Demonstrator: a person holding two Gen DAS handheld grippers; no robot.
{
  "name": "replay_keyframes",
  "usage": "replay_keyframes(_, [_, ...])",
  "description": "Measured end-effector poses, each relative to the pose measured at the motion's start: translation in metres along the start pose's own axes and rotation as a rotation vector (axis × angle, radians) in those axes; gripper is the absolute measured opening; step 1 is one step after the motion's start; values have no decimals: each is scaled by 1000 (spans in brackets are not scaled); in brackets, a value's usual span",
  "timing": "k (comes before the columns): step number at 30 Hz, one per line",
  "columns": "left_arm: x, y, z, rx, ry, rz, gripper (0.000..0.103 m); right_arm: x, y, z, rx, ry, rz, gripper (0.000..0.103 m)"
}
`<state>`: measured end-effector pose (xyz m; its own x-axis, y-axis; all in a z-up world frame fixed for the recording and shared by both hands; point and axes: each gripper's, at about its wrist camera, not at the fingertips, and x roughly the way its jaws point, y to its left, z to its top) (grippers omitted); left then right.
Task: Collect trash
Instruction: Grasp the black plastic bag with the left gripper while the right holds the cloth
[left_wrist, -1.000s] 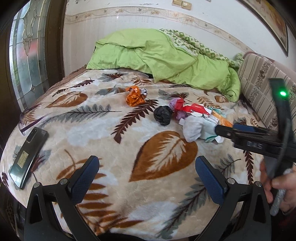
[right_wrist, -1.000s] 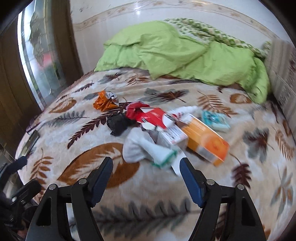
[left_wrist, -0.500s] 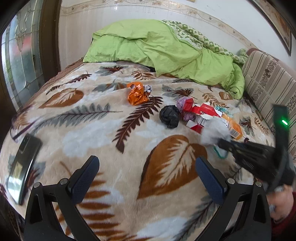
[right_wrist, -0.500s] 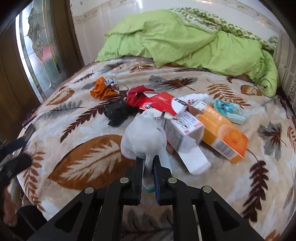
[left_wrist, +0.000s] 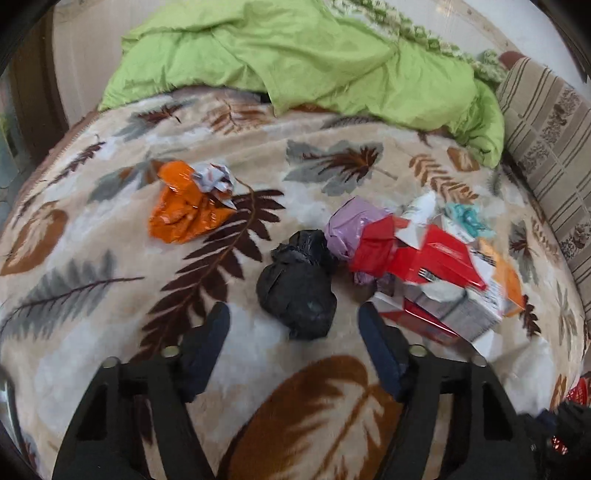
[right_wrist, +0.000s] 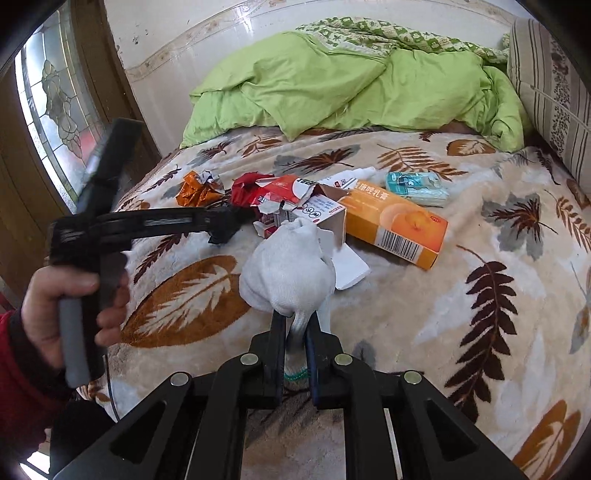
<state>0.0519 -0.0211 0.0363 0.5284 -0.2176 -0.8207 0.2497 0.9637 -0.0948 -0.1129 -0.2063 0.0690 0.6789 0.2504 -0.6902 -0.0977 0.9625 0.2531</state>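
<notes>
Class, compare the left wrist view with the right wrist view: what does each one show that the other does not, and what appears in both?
Only the left wrist view shows the black bag clearly, lying ahead between the closing left gripper, and the purple wad.

Only the right wrist view shows the white sock pinched in the shut right gripper, and a hand gripping a handle.

Both show the orange wrapper, the orange box and the green duvet.
</notes>
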Motion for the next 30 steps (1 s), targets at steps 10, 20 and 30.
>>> replay_keyframes(10, [-6,-4,-26,6,-27,2,42,-1,-3,-1,10,-6,-1,10])
replay_keyframes(20, [-51,-15,-100,-6,-1,-30,42,0,-1,-7,9,19,-20,10])
replay_keyframes(30, [-42,-17,-93,4,-79,17,42,6,-5,-9,20,41,-34,10])
